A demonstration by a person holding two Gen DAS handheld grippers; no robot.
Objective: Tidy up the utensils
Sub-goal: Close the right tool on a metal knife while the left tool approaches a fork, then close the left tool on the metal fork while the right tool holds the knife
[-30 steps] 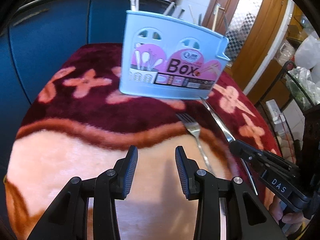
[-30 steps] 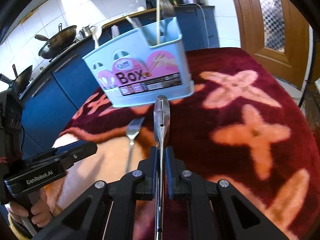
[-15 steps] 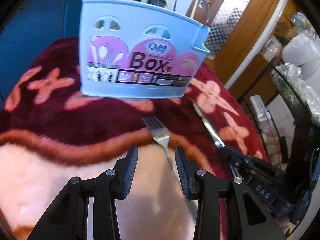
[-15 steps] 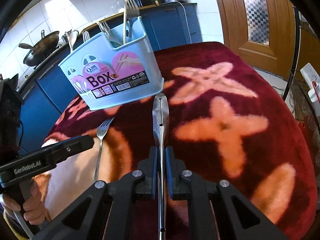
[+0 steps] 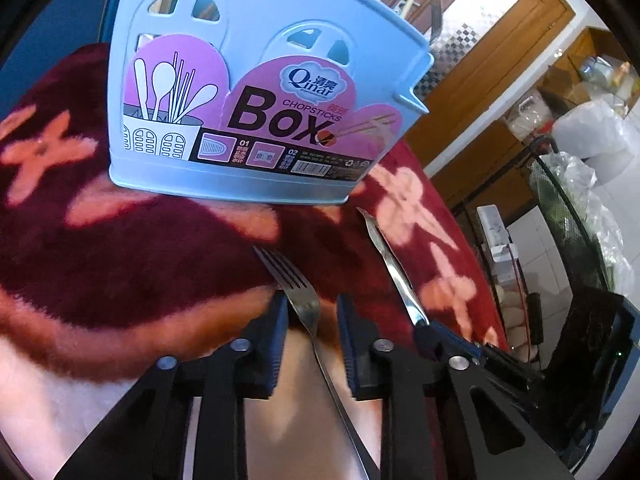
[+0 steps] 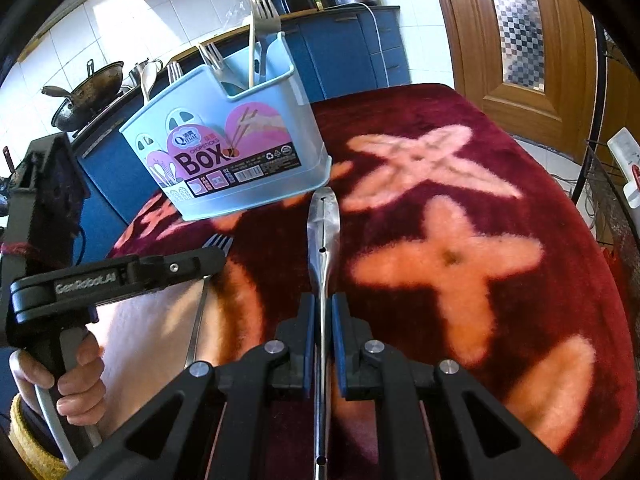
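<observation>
Plush maroon cloth (image 6: pixel 460 184) with peach cross-flowers underfoot, covering the table. Nearest, right gripper (image 6: pixel 321 336) clamped together on a steel knife (image 6: pixel 323 236) pointing at the holder. Beside it, left gripper (image 5: pixel 308 320) with jaws closing, apart still around a fork (image 5: pixel 300 296) lying flat on the cloth, pads not yet pressing. Beyond, pale blue utensil box (image 6: pixel 240 152) standing upright on the cloth, holding forks, spoons and chopsticks. Farther off, blue cabinets (image 6: pixel 344 52), a wok (image 6: pixel 90 96), white tiles, a wooden door (image 6: pixel 516 40).
</observation>
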